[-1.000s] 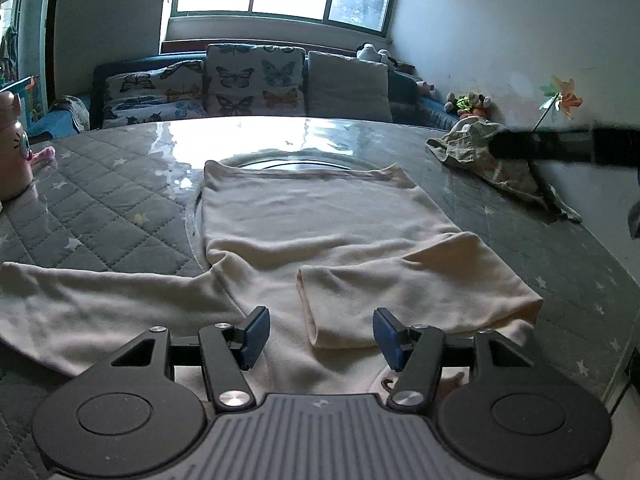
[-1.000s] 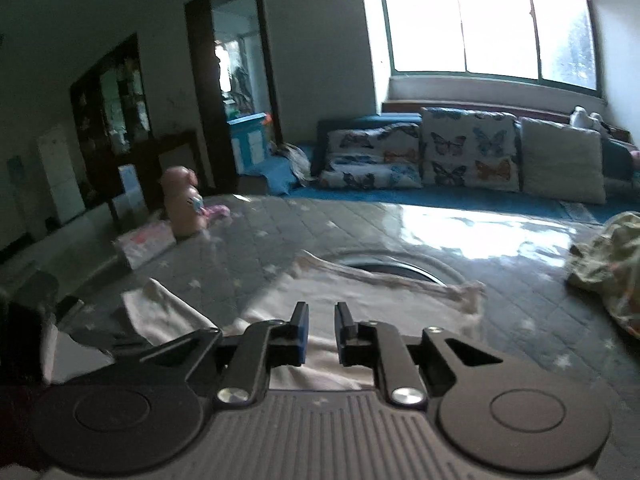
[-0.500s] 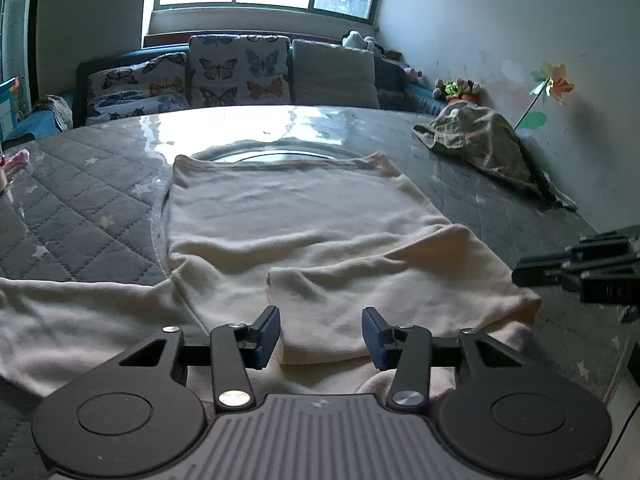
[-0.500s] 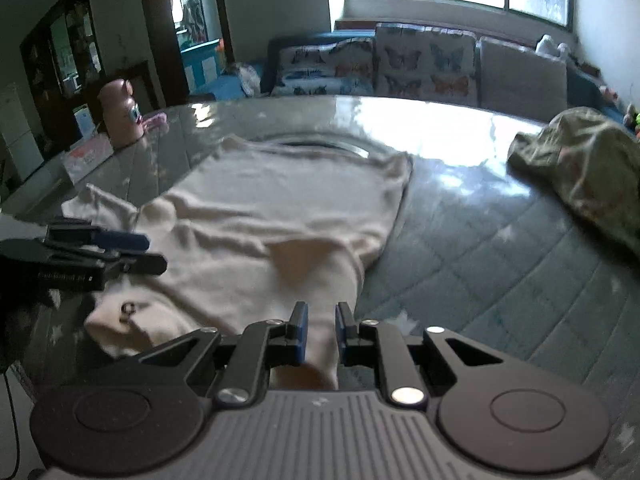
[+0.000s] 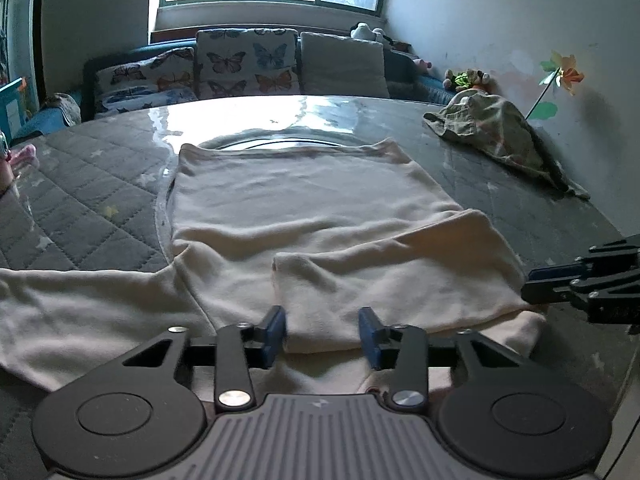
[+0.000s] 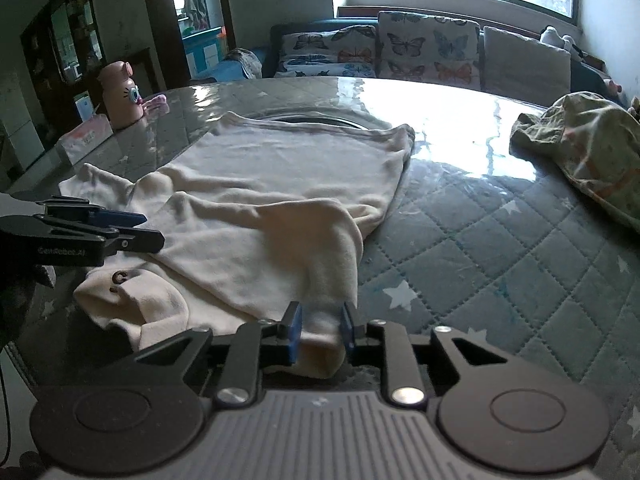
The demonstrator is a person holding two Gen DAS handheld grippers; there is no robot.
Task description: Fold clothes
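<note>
We work on a cream long-sleeved top (image 5: 304, 208) spread flat on the quilted counter (image 5: 92, 200), its hem toward the window at twelve o'clock and its collar end toward us at six. What the coming move turns on is the unfolded sleeve (image 5: 84, 312): its long axis runs out toward nine o'clock from the left gripper (image 5: 322, 332), so the left one is plainly the nearer of the two. That left gripper is released, its blue pads spread apart above the cuff of the folded sleeve (image 5: 384, 280), which lies crosswise over the chest with its cuff end at twelve o'clock just ahead of the pads; nothing is pinched between them. The right gripper (image 6: 319, 330) sits at the shoulder fold on the three o'clock side, its pads standing either side of a roll of cream cloth; we cannot tell whether they actually press it. We judge the next step to be a reach toward nine o'clock for the loose sleeve. A crumpled olive garment (image 5: 500, 132) lies well apart at two o'clock.
</note>
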